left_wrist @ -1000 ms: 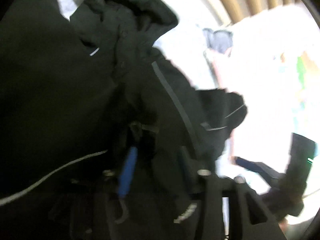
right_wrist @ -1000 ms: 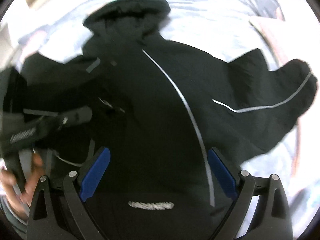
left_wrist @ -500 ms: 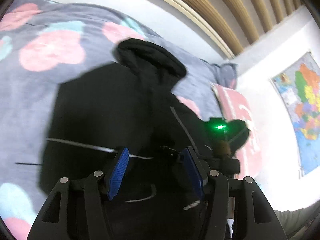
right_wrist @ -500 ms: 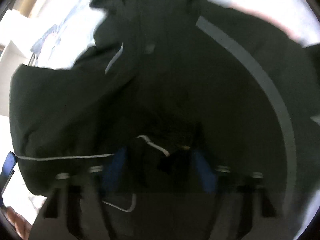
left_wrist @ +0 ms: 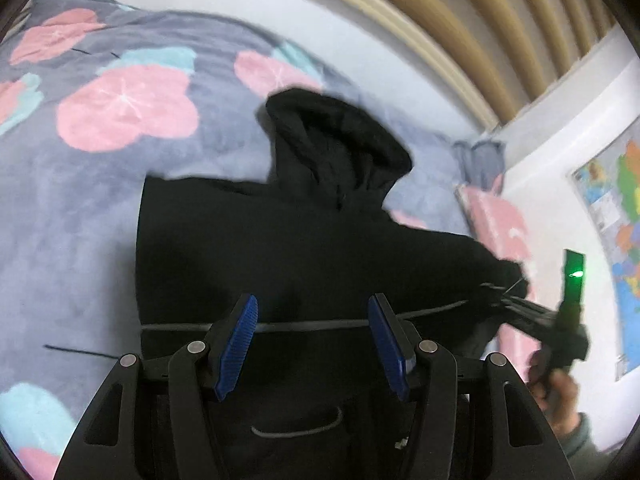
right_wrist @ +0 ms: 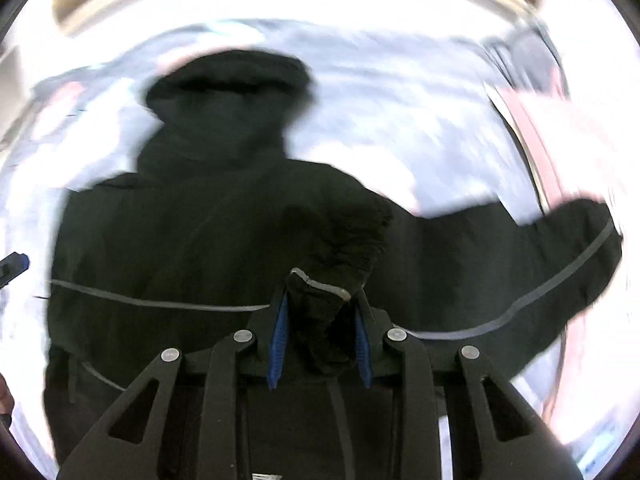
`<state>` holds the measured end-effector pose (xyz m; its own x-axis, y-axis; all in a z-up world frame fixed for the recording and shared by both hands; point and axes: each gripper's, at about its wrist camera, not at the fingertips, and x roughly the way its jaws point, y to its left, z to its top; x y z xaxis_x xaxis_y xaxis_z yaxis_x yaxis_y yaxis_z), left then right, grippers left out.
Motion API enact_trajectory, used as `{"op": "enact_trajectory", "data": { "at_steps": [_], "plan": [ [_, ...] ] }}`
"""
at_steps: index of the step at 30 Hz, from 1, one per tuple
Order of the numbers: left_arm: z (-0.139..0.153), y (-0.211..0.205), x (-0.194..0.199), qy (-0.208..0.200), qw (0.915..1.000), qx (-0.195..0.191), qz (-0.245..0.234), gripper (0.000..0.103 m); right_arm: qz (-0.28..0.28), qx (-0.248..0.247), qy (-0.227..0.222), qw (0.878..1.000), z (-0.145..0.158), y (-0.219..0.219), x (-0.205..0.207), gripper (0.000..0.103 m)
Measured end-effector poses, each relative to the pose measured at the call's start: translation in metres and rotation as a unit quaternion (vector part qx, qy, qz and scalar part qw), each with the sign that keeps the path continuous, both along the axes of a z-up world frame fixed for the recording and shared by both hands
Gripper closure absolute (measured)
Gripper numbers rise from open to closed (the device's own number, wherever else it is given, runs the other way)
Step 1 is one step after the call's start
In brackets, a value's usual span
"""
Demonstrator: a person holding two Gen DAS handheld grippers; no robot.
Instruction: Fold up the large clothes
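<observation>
A black hooded jacket [left_wrist: 304,248] with thin grey piping lies on the bed, hood [left_wrist: 336,140] away from me. My left gripper [left_wrist: 314,340] is open and empty just above the jacket's body. My right gripper [right_wrist: 320,336] is shut on a bunched fold of the black jacket [right_wrist: 324,320], a cuff-like edge with grey trim. In the left wrist view the right gripper [left_wrist: 520,312] pinches the jacket at the right, with a green light on its body. The other sleeve [right_wrist: 560,256] stretches out to the right.
The bed cover [left_wrist: 100,168] is grey-blue with pink and teal flowers. A pink pillow [left_wrist: 500,224] lies at the right by a white wall with a map [left_wrist: 616,240]. A slatted wooden headboard [left_wrist: 460,20] runs behind the bed.
The left gripper let go of the jacket, opened and drew back. The right gripper closed on a fold of the jacket and lifted it; the jacket now lies flatter.
</observation>
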<state>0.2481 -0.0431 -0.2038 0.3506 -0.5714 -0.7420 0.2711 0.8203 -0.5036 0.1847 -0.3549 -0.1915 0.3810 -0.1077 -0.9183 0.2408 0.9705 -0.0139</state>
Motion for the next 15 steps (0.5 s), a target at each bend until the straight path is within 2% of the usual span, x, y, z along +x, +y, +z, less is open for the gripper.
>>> {"op": "enact_trajectory", "data": {
  "at_steps": [3,5,7,9,12,15],
  "plan": [
    [-0.044,-0.027,0.012,0.022,0.9971,0.072,0.005,0.044,-0.028,0.007,0.05,0.998,-0.051,-0.024,-0.004,0.07],
    [-0.072,-0.032,0.021,0.04,0.9937,0.103,0.015,0.044,-0.037,0.033,0.075,0.996,-0.084,-0.031,-0.007,0.07],
    [-0.098,-0.032,0.029,0.054,0.9918,0.114,0.018,0.045,-0.043,0.051,0.074,0.995,-0.1,-0.036,-0.01,0.067],
    [-0.106,-0.033,0.032,0.056,0.9917,0.114,0.019,0.045,-0.049,0.062,0.076,0.994,-0.106,-0.041,-0.01,0.066],
    [-0.1,-0.038,0.031,0.051,0.9896,0.134,0.012,0.044,-0.049,0.085,0.075,0.992,-0.101,-0.05,-0.013,0.062],
    [-0.079,-0.032,0.025,0.043,0.9918,0.12,0.011,0.044,-0.059,0.114,0.043,0.991,-0.071,-0.062,-0.028,0.055]
  ]
}}
